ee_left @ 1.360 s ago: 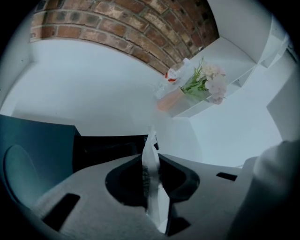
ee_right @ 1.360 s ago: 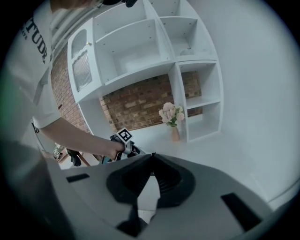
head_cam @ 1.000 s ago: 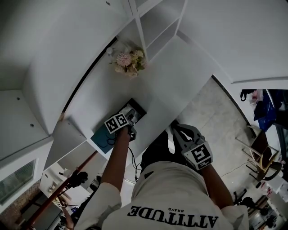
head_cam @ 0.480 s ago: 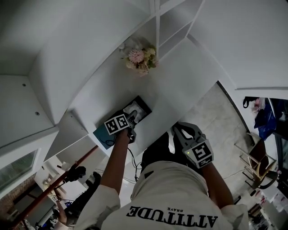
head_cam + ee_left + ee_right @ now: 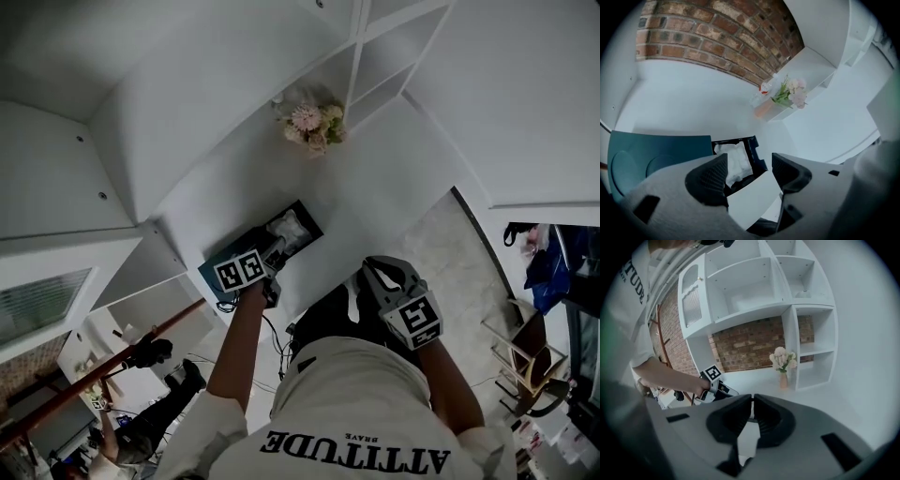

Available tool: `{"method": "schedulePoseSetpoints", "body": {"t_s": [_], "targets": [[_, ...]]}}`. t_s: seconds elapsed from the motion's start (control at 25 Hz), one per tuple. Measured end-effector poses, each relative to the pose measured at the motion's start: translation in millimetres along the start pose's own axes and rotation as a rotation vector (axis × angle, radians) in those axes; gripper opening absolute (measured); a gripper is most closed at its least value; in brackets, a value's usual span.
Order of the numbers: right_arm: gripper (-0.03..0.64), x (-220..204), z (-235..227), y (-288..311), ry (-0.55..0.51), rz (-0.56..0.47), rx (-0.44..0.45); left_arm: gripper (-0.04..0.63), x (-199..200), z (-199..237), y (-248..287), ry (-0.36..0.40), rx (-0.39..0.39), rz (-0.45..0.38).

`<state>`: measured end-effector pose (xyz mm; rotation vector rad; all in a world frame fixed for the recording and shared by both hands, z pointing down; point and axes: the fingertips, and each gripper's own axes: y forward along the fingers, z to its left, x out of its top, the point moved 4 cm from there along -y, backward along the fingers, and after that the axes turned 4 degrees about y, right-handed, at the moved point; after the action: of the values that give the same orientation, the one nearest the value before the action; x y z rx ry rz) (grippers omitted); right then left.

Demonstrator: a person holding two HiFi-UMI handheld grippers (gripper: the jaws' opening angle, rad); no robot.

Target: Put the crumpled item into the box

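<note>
White crumpled item [image 5: 733, 160] lies bunched inside the dark box [image 5: 753, 151] on the table [image 5: 693, 103], next to a teal panel [image 5: 647, 154]. The left gripper [image 5: 750, 165] hangs just above it; its jaws have just been opening and now stand wide with nothing between them. The right gripper [image 5: 752, 409] is closed and empty.

The crumpled item [image 5: 733, 161] is white, box [image 5: 756, 154] black, lid [image 5: 651, 154] teal.

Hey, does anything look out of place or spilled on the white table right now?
Nothing stands out. The crumpled white item sits inside the open dark box, and the flower vase stands upright at the back of the white table.
</note>
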<state>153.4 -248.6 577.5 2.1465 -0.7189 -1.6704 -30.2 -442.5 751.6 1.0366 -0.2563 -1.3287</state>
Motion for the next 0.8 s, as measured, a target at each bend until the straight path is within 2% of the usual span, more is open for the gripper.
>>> {"method": "schedulePoseSetpoints", "body": {"t_s": [0.24, 0.44, 0.8], "targets": [[0.037, 11.7, 11.5, -2.5, -0.060, -0.024, 0.007, 0.291, -2.2, -11.2, -27.9, 0.039, -0.077, -0.080], [0.037, 18.2, 21.3, -4.3, -0.107, -0.037, 0.016, 0.244, -11.7, -11.9, -51.4, 0.079, -0.102, -0.134], [0.037, 25.3, 39.0, -12.8, -0.180, -0.070, 0.080, 0.115, -23.3, -23.8, -115.0, 0.197, -0.056, -0.269]]}}
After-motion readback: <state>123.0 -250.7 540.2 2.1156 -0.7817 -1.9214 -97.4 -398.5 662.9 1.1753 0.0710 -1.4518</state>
